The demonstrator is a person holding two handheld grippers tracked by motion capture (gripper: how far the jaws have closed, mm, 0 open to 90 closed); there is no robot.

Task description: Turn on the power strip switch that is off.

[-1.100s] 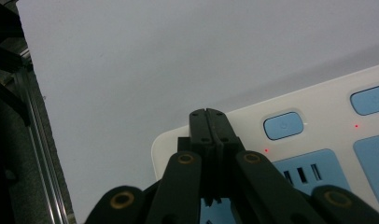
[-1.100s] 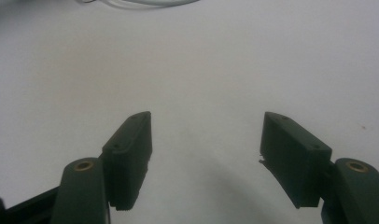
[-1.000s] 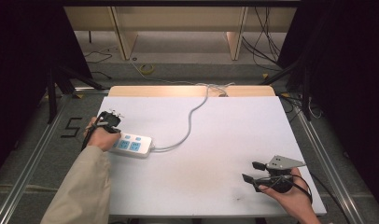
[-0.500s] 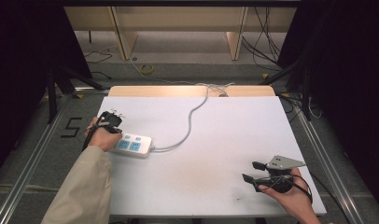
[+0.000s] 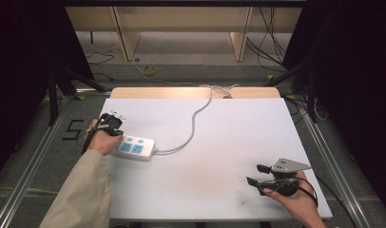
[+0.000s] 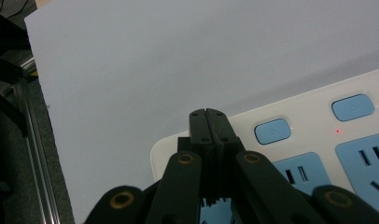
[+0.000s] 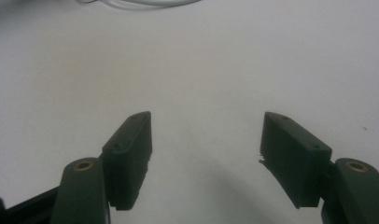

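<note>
Power strip point(image 5: 134, 148) on table's point(image 5: 238, 137) left, left claw point(image 6: 209, 122) above

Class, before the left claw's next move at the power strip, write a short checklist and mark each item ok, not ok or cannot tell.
1. Left claw shut, tips together over the power strip: ok.
2. Tips lined up with a blue switch: not ok, they sit beside it.
3. Tips touching the strip: cannot tell.
4. Right claw open, holding nothing, far from the strip: ok.
5. Strip's cable lying loose across the table: ok.
</note>
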